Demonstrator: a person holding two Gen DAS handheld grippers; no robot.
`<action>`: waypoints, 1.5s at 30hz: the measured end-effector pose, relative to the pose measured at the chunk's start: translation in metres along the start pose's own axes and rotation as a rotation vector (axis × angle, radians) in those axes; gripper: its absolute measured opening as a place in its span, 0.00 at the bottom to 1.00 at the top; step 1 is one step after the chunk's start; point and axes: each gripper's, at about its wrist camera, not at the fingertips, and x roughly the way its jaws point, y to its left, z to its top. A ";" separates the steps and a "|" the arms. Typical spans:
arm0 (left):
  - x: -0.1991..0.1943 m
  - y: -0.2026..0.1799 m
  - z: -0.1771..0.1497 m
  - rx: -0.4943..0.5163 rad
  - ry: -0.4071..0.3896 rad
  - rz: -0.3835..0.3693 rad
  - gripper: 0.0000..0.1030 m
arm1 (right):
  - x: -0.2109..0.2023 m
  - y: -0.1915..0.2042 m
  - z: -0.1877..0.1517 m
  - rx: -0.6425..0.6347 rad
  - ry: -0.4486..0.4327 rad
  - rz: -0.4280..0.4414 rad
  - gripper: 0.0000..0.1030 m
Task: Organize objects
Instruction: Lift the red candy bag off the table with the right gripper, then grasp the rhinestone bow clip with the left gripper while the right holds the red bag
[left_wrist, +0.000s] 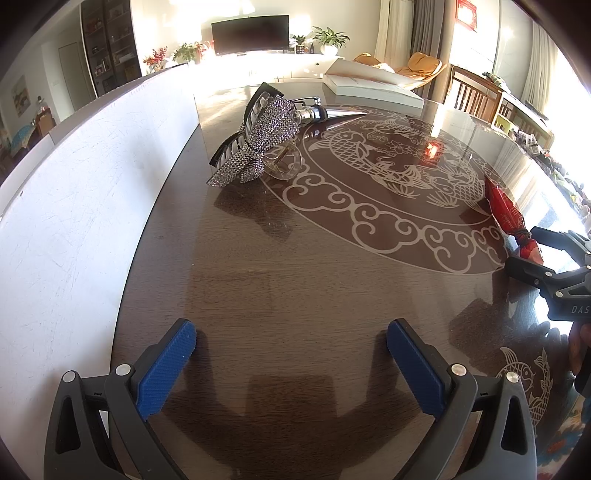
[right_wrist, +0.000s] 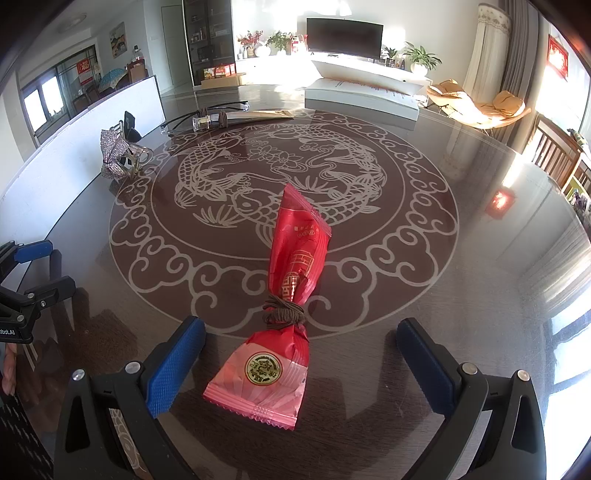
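Observation:
A red snack packet (right_wrist: 291, 280), tied round its middle with a brown hair band (right_wrist: 284, 314), lies on the dark patterned table (right_wrist: 461, 295). My right gripper (right_wrist: 301, 338) stands open around the packet's near end, its blue pads (right_wrist: 173, 363) apart from it on both sides. The packet (left_wrist: 511, 218) and the right gripper (left_wrist: 532, 251) also show at the right edge of the left wrist view. My left gripper (left_wrist: 291, 341) is open over bare table. Ahead of it sits a rhinestone bow hair claw (left_wrist: 258, 140), seen small in the right view as the hair claw (right_wrist: 118, 155).
A white panel (left_wrist: 74, 206) runs along the table's left side. Behind the claw lie a shiny metal horn-shaped piece (left_wrist: 332, 114) and, in the right view, a long narrow object with a clear cap (right_wrist: 236, 118). A flat white box (right_wrist: 362, 96) sits at the far edge.

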 end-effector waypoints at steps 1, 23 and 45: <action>0.000 0.000 0.000 0.000 0.000 0.000 1.00 | 0.000 0.000 0.000 0.000 0.000 0.000 1.00; 0.028 0.017 0.106 0.082 -0.126 -0.041 1.00 | 0.000 0.000 0.000 0.000 0.000 0.000 1.00; 0.010 0.016 0.029 -0.062 0.004 -0.174 0.84 | 0.000 0.000 0.000 -0.001 0.000 -0.001 1.00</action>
